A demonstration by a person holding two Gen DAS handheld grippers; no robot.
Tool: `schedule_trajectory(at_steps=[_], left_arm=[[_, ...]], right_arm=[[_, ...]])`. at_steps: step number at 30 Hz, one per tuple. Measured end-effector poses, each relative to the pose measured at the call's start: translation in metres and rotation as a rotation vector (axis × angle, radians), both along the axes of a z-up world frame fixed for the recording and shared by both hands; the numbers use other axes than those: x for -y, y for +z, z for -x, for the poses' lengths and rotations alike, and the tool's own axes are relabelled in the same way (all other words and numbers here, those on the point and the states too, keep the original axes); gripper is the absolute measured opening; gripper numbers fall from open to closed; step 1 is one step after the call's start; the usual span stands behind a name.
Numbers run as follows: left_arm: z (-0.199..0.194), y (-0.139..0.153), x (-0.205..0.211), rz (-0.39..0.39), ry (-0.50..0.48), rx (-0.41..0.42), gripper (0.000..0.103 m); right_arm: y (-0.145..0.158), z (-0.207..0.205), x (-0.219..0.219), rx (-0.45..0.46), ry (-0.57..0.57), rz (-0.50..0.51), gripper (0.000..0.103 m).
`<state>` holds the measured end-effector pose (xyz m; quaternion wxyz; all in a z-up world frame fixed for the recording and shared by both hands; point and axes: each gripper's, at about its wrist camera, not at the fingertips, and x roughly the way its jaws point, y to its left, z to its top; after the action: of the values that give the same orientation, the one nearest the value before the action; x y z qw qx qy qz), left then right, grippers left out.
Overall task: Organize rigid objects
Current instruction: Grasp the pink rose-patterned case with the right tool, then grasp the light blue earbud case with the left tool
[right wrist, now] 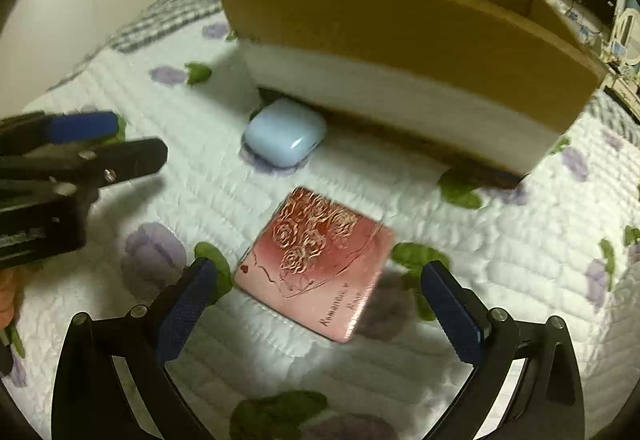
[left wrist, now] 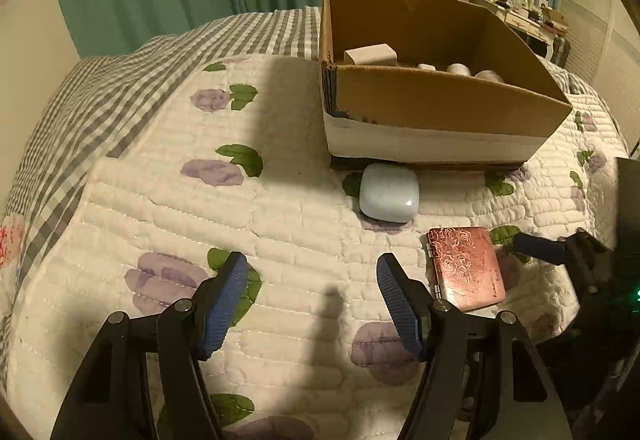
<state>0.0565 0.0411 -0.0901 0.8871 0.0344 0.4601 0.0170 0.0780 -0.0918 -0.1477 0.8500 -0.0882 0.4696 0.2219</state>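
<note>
At the bottom of the left wrist view, the left tongs [left wrist: 312, 276] stand wide with nothing between the blue pads, over bare quilt [left wrist: 280, 208] on the bed. Above them at frame centre a pale blue earbud case [left wrist: 389, 193] lies touching the foot of the cardboard box [left wrist: 440, 108]. A pink compact [left wrist: 466, 266] lies lower right, just beside the right finger, hinge toward the tongs. The box holds a white block [left wrist: 370, 55] and other pale items. A finger of the right tongs [left wrist: 540, 248] enters at right edge.

In the right wrist view, somewhat blurred, the right tongs [right wrist: 316, 280] are wide, empty, with the compact [right wrist: 316, 272] lying between the fingers but not touched. The earbud case [right wrist: 284, 134] sits above it, against the box [right wrist: 400, 36]. Left tongs [right wrist: 80, 128] show at left edge.

Judged step: closing on the compact. It lies flat and thin, so the pads should go low, square on opposite edges, or it will slip on the soft quilt.

Writing on the compact: "Romantic", the rest unclear.
</note>
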Motion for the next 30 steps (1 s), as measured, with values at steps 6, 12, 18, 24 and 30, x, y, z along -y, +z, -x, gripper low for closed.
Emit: schedule_trajectory(at_steps=[6,12,18,24,30], left_arm=[[-0.003,-0.005,0.001,-0.003,0.001,-0.022,0.070],[-0.006,-0.008,-0.002,0.005,0.023,-0.037,0.070],[-0.007,-0.004,0.015,-0.013,-0.030,-0.032,0.070],[-0.021,-0.003,0.051,-0.028,-0.091,-0.033,0.070],[-0.049,-0.014,0.071,-0.080,-0.083,-0.001,0.070]], right_arm=[[-0.008,-0.007,-0.003,-0.011,-0.010,0.008,0.099],[0.001,-0.001,0.016,0.042,-0.055,-0.030,0.075],[0.028,-0.001,0.065,0.114,-0.188,-0.068,0.074],[0.045,-0.019,0.097,0.152,-0.269,-0.107,0.074],[0.053,-0.016,0.092,0.168,-0.253,-0.108,0.073]])
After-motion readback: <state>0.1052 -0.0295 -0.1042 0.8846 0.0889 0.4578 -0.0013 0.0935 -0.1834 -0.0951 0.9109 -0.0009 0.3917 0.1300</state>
